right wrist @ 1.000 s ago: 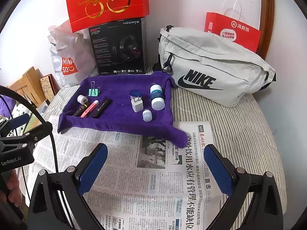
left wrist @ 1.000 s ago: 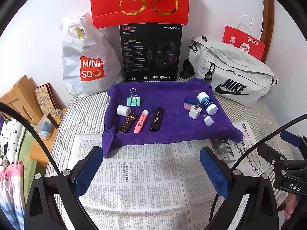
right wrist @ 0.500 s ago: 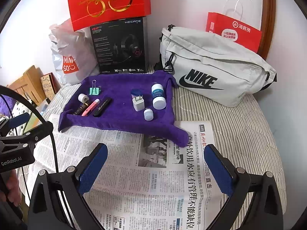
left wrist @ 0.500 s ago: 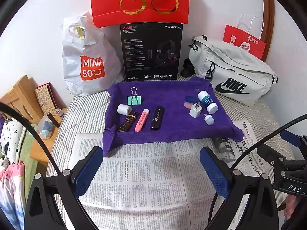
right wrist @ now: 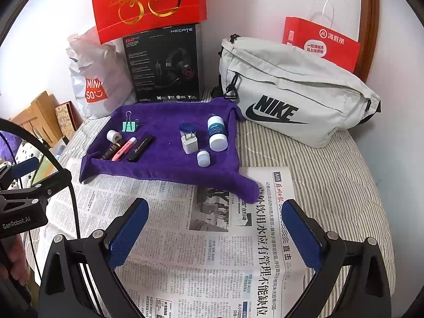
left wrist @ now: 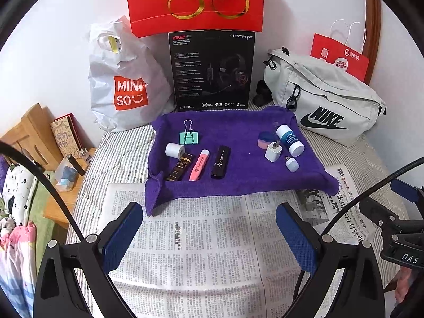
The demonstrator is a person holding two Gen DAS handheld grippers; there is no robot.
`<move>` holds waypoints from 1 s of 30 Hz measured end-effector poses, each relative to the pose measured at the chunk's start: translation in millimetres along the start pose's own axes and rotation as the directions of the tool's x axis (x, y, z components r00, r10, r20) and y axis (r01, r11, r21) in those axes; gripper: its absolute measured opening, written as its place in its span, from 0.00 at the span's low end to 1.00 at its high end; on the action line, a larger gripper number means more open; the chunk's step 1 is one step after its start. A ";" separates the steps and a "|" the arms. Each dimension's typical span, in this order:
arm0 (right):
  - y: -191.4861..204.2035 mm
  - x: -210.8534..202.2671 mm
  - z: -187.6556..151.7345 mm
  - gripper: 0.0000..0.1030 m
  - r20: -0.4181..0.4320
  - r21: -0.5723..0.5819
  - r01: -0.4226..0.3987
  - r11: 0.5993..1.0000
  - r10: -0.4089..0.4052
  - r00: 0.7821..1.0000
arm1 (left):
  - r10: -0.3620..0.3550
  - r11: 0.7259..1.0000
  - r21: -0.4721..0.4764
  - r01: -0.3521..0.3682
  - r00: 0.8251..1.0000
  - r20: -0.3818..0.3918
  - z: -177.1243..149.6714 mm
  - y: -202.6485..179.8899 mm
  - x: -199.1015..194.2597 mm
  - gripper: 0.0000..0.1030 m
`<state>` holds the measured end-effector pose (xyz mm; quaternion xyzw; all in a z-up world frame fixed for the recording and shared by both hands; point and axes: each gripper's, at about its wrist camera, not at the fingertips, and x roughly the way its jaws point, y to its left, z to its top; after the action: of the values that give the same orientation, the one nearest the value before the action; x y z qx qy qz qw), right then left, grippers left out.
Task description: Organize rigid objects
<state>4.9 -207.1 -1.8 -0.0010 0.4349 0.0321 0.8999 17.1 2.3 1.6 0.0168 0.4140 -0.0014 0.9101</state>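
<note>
Left gripper (left wrist: 209, 234): fingers spread wide, nothing between them, above the newspaper (left wrist: 201, 251); its view has barely shifted since a second ago.
Right gripper (right wrist: 216, 232): fingers equally wide apart and empty, over the newspaper's right part; the scene sits slightly farther than before.
Purple towel (left wrist: 238, 132): lying beyond the newspaper, its near edge overlapping the paper, unchanged.
Left group on towel: green binder clip (left wrist: 188, 137) farthest, white roll (left wrist: 175, 150), brown tube (left wrist: 180, 167), pink highlighter (left wrist: 200, 164), black case (left wrist: 221, 161) side by side.
Right group on towel: white charger plug (left wrist: 273, 151), blue-and-white bottle (left wrist: 290, 140), small white cap (left wrist: 292, 164), pink-and-blue eraser (left wrist: 265, 139); none has moved.
Far side: headset box (left wrist: 212, 71), grey Nike bag (left wrist: 326, 100).
</note>
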 end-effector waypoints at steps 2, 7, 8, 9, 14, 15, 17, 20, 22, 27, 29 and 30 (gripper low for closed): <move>-0.1 -0.4 -0.2 0.97 0.000 0.000 0.000 1.000 0.000 1.000 | -0.001 1.000 0.003 0.001 1.000 0.001 0.7 0.2 0.1 0.99; -0.4 -0.6 -0.5 0.97 0.001 -0.001 0.000 1.000 0.000 1.000 | -0.001 1.000 0.003 0.001 1.000 -0.001 0.6 0.5 0.1 0.99; -0.6 -0.6 -0.5 0.97 0.001 -0.001 0.000 1.000 0.000 1.000 | -0.003 1.000 0.003 0.003 1.000 -0.002 0.6 0.5 0.2 0.99; -0.3 -0.7 -0.4 0.97 0.002 0.000 0.001 1.000 -0.001 1.000 | -0.001 1.000 0.002 0.001 1.000 -0.002 0.5 0.0 0.2 0.99; -1.5 -0.8 -0.5 0.97 0.002 0.005 0.003 1.000 -0.003 1.000 | 0.000 1.000 0.003 0.000 1.000 -0.002 -0.1 0.7 0.2 0.99; -2.0 -0.9 -0.6 0.97 0.002 0.005 0.002 1.000 -0.003 1.000 | 0.000 1.000 0.003 0.000 1.000 -0.003 -0.1 0.7 0.3 0.99; -2.2 -1.0 -0.4 0.97 0.004 0.004 0.004 1.000 -0.004 1.000 | -0.002 1.000 0.004 0.002 1.000 -0.002 -0.3 1.1 -0.2 0.99; -2.0 -1.4 -0.7 0.97 0.004 0.004 0.003 1.000 -0.003 1.000 | 0.000 1.000 0.005 0.000 1.000 -0.003 -0.2 1.2 0.4 0.99; -2.0 -1.6 -0.7 0.97 0.004 0.003 0.004 1.000 -0.004 1.000 | -0.001 1.000 0.004 0.001 1.000 -0.004 -0.1 1.5 0.4 0.99; -1.7 -2.2 -1.1 0.97 0.002 0.000 0.006 1.000 -0.006 1.000 | -0.003 1.000 0.004 0.003 1.000 -0.002 -1.5 2.3 -0.2 0.99; -1.8 -2.4 -1.2 0.97 0.003 0.000 0.006 1.000 -0.006 1.000 | -0.003 1.000 0.006 0.003 1.000 -0.001 -1.9 3.2 0.0 0.99; -1.8 -2.0 -1.0 0.97 0.002 -0.001 0.006 1.000 -0.006 1.000 | -0.003 1.000 0.006 0.003 1.000 -0.002 -2.4 3.6 0.1 0.99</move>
<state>3.0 -209.1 -0.9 -0.0025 0.4339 0.0297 0.9005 15.4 6.0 0.1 0.0188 0.4150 -0.0041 0.9096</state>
